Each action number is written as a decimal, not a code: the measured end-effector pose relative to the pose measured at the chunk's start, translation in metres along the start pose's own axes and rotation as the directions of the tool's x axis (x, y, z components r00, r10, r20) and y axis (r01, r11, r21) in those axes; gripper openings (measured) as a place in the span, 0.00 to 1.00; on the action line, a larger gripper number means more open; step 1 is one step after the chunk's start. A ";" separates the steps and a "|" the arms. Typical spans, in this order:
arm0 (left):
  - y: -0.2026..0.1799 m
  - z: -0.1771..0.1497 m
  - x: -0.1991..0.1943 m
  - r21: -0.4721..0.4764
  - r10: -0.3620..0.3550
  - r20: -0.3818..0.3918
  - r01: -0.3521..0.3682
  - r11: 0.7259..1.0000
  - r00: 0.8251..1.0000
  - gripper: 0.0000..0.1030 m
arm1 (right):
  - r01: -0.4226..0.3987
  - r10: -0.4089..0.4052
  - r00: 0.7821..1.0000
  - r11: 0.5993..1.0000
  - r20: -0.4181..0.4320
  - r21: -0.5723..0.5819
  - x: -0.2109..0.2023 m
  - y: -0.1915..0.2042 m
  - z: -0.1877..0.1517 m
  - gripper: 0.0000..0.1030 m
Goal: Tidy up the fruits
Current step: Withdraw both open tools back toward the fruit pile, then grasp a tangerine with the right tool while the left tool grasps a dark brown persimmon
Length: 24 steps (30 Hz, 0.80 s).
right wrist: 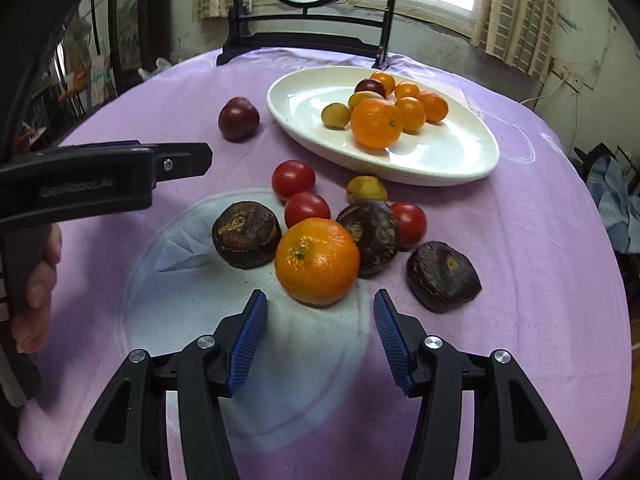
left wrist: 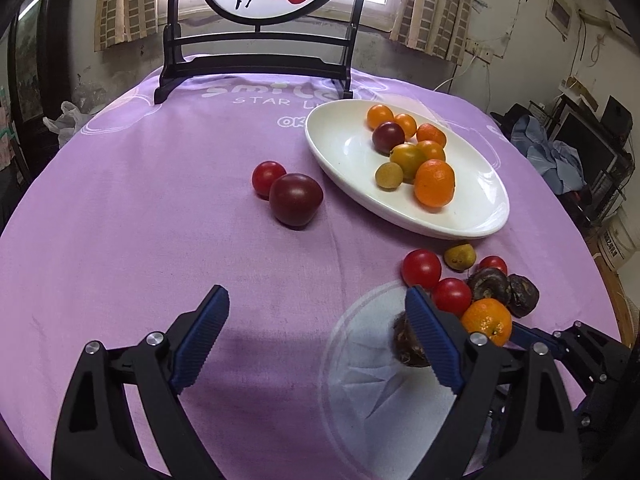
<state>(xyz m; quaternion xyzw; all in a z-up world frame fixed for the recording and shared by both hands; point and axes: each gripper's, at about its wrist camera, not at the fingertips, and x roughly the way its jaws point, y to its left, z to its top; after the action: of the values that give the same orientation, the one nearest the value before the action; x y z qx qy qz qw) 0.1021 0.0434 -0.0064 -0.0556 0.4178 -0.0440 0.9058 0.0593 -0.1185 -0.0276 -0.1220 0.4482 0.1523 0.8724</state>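
Observation:
A white oval plate (left wrist: 348, 148) (right wrist: 440, 156) holds several small oranges, yellow-green fruits and a dark plum. On the purple cloth lie a dark tomato (left wrist: 295, 199) (right wrist: 238, 119) and a red tomato (left wrist: 267, 176). Nearer me is a cluster: an orange (right wrist: 317, 261) (left wrist: 487, 321), red cherry tomatoes (right wrist: 293, 178), dark wrinkled fruits (right wrist: 246, 235) and a yellow-green fruit (right wrist: 366, 189). My right gripper (right wrist: 320, 308) is open, just short of the orange. My left gripper (left wrist: 316, 300) is open and empty over bare cloth; its right finger hides part of a dark fruit (left wrist: 406, 344).
A dark wooden stand with a round painted screen (left wrist: 256, 60) stands at the table's far edge. The left gripper's body (right wrist: 100, 180) and the hand holding it reach in from the left. Clutter and clothes lie beyond the table's right edge (left wrist: 560, 152).

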 end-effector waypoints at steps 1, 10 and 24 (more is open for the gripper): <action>0.000 0.000 0.000 0.000 0.000 -0.002 0.000 1.000 1.000 0.85 | 0.005 -0.005 1.000 1.000 -0.007 -0.013 0.003 0.002 0.003 0.51; -0.001 -0.001 0.002 0.008 0.007 -0.009 -0.006 1.000 1.000 0.85 | 0.001 -0.001 1.000 1.000 0.016 0.017 0.001 -0.001 0.008 0.41; -0.044 -0.023 0.010 0.138 -0.078 -0.050 0.084 0.987 0.996 0.84 | -0.059 0.046 0.996 0.983 0.077 0.176 -0.027 -0.045 -0.014 0.41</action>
<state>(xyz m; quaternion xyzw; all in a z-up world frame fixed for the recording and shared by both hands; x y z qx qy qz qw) 0.0897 -0.0027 -0.0230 -0.0078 0.4313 -0.1112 0.8953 0.0505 -0.1690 -0.0101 -0.0261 0.4312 0.1389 0.8911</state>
